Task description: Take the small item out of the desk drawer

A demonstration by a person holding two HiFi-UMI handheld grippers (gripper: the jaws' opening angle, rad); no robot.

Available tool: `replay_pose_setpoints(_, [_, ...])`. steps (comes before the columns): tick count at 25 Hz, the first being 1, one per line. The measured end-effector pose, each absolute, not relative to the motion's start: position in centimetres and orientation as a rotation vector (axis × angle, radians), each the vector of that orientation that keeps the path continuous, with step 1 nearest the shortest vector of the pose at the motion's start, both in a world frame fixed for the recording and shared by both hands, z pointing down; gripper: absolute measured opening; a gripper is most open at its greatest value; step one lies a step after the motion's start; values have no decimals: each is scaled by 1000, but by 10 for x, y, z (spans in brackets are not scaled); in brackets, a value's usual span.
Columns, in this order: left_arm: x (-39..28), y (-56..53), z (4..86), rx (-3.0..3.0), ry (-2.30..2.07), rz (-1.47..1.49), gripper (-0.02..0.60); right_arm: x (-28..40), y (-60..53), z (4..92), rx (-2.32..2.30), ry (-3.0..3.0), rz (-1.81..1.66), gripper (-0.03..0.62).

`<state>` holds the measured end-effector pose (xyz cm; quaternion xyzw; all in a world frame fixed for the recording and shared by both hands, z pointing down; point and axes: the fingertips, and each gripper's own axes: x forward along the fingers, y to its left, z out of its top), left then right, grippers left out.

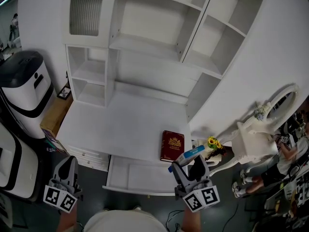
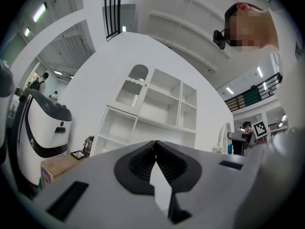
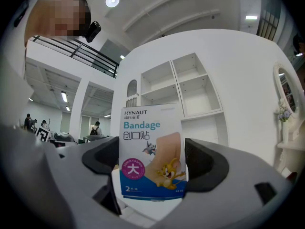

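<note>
Box first — the small bandage box (image 3: 151, 132) is clamped between the jaws of our right gripper (image 3: 153, 157). The pads press on its two narrow sides, and its printed face stands upright toward that gripper's camera. Its long axis runs along the jaws, so the top end sticks out past the fingertips.

From the head view the box (image 1: 189, 154) hangs above the right end of the open drawer (image 1: 113, 175), clear of the drawer floor. It is just right of the red book (image 1: 172, 146), which lies near the front edge of the desk (image 1: 120, 124). We judge the removal itself as good as done.

What the next move turns on is what lies ahead of the fingers. Bare desktop is forward and to the left, and the book is close beside the box on that side, so any set-down has to go past or around it.

Our left gripper (image 1: 70, 161) is clenched on nothing, jaws meeting tip to tip in its own view (image 2: 155, 144). It hangs off the drawer's left end, well apart from the box — the nearer hand, we think, for pushing the drawer shut.
</note>
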<state>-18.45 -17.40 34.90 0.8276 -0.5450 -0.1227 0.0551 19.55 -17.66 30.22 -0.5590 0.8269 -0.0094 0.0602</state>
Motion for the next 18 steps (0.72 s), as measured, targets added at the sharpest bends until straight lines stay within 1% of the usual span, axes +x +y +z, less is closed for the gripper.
replay_pose_setpoints(18, [-197, -169, 355, 2508, -1664, -360, 15, 172, -182, 308, -1660, 2516, -36, 434])
